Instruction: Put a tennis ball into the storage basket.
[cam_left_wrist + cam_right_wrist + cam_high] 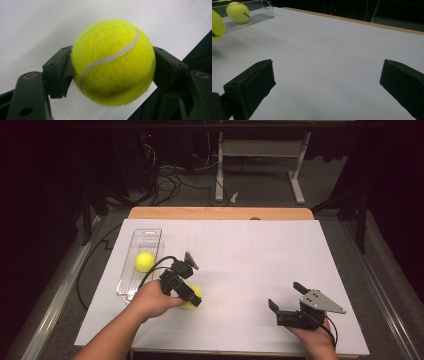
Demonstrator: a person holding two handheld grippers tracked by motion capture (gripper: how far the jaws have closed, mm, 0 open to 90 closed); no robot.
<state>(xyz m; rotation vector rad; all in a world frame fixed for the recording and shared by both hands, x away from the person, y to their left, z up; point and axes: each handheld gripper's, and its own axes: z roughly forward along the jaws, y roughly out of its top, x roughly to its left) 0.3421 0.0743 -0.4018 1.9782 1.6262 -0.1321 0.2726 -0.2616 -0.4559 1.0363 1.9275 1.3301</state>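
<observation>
My left gripper (pixel 192 296) is shut on a yellow tennis ball (pixel 194 293) near the table's front left; in the left gripper view the ball (pixel 113 62) sits squeezed between both black pads. A second tennis ball (pixel 144 261) lies in a clear plastic tray (pixel 150 237) at the left; the right gripper view shows this ball (pixel 238 12) in the tray (pixel 253 19) and the held ball (pixel 217 28) at its left edge. My right gripper (pixel 287 296) stands open over the white sheet at the front right, with nothing between its jaws (pixel 327 82).
A white sheet (pixel 240 255) covers the table, with a wooden edge (pixel 220 213) at the back. Behind the table stand a desk frame (pixel 260 165) and loose cables (pixel 167 182) on the floor. A black cable (pixel 95 255) runs off the table's left side.
</observation>
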